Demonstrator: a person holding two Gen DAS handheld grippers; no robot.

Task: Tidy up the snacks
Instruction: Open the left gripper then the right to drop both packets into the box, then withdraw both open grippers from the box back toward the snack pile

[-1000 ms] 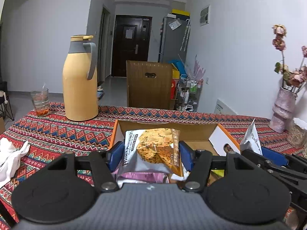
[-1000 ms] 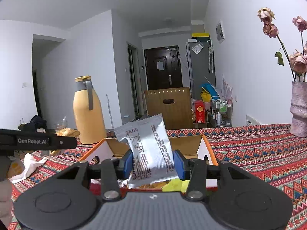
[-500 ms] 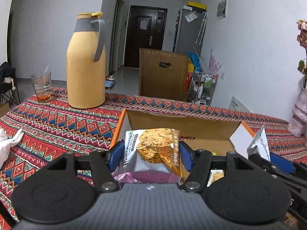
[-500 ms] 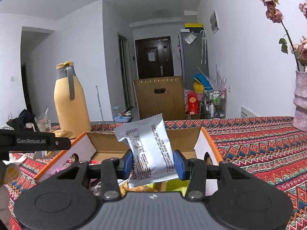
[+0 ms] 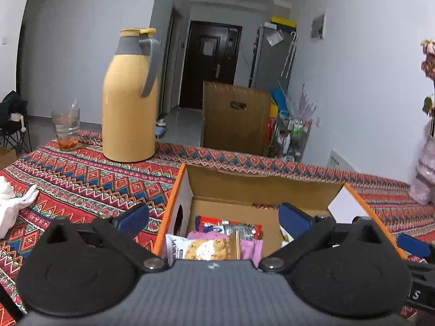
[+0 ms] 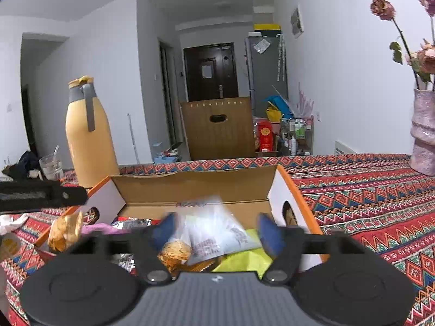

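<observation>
Left gripper (image 5: 213,218) first: its blue pads (image 5: 133,217) are flung wide, the jaws having just been opening, and nothing sits between them. Right below, the cookie packet (image 5: 202,248) lies flat inside the cardboard box (image 5: 261,187), on top of a purple packet (image 5: 252,245) and in front of a red-and-silver wrapper (image 5: 228,224).

Over to the right gripper (image 6: 217,229), and it's the same story: jaws just spread apart, blurred fingers clear of the white packet (image 6: 217,233), which shows smeared and tilted in the gap above the yellow-green packet (image 6: 242,262) in the box's right end.

Around the box runs the patterned tablecloth (image 5: 81,182). The yellow thermos (image 5: 129,103) stands at the far left with a glass (image 5: 66,129) beside it, and a pink vase (image 6: 424,133) holds dried flowers far right.
</observation>
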